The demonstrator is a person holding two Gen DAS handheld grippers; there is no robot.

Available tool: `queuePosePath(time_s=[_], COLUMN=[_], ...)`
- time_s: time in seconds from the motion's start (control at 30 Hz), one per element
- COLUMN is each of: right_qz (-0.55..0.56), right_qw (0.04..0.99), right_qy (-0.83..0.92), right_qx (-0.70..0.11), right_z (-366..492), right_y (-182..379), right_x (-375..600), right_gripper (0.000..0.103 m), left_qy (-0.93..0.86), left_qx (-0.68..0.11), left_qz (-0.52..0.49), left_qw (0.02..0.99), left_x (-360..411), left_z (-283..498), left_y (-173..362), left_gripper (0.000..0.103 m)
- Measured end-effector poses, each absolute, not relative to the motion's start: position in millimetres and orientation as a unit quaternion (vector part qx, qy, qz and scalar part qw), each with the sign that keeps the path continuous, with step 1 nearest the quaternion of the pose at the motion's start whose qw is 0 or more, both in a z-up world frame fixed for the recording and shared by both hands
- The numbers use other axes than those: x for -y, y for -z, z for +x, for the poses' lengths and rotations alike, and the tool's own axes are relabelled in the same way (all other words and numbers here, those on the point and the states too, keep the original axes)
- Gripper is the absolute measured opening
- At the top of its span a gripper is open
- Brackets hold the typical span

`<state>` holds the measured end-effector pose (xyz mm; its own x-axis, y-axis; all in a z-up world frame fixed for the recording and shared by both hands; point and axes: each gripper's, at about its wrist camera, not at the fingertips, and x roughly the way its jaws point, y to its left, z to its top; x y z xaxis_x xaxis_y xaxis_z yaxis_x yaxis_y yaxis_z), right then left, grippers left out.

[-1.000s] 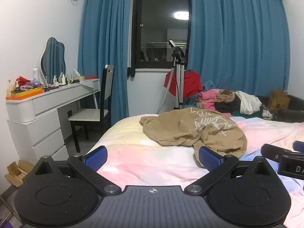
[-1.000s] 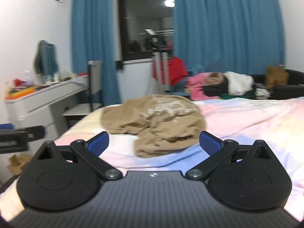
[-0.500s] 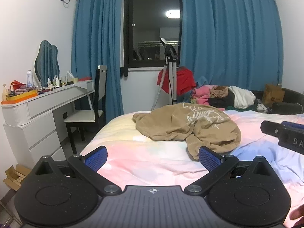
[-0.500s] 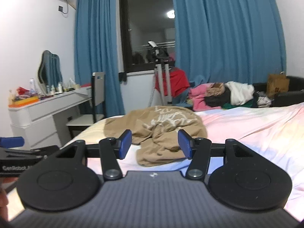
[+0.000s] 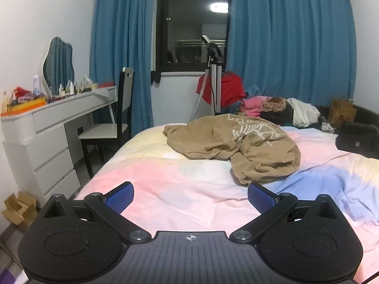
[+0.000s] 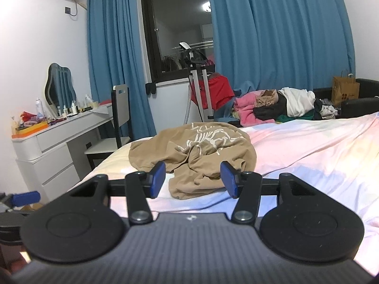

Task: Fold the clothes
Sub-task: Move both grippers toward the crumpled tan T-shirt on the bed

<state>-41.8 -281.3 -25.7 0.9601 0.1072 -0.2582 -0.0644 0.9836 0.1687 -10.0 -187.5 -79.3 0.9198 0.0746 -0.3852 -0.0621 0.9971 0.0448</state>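
Crumpled tan shirt [image 6: 194, 153] on pastel quilt [image 5: 189, 189], left gripper [image 5: 190, 195] wide, right gripper [image 6: 193, 177] narrowing, both empty.

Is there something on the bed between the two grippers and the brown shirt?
Nothing visible. Only bare bedsheet lies between the left gripper and the brown shirt; the right gripper, its jaws closing on nothing, has the same clear path.

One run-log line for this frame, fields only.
stage: approach | garment: tan shirt crumpled on bed, untouched | left gripper: open, empty | right gripper: closing, nothing gripped
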Motion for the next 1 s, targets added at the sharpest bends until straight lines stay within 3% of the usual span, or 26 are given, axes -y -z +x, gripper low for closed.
queuePosePath(time_s=[0.4, 0.5, 0.8, 1.0], right_qz=[0.071, 0.075, 0.1, 0.145], right_qw=[0.987, 0.987, 0.981, 0.972], right_qy=[-0.032, -0.03, -0.014, -0.021], right_qx=[-0.138, -0.142, -0.166, -0.182], right_z=[-48, -45, -34, -18], right_y=[25, 24, 32, 47], right_x=[286, 288, 306, 320], right_gripper=[0.055, 0.055, 0.055, 0.056], left_qy=[-0.026, -0.006, 0.013, 0.027], left_qx=[-0.207, -0.228, -0.305, -0.287], left_qz=[0.007, 0.0, 0.025, 0.015], left_qw=[0.978, 0.974, 0.952, 0.958], left_x=[128, 73, 42, 29], left_z=[-28, -19, 77, 151], left_y=[59, 60, 94, 111], left_gripper=[0.103, 0.103, 0.101, 0.1])
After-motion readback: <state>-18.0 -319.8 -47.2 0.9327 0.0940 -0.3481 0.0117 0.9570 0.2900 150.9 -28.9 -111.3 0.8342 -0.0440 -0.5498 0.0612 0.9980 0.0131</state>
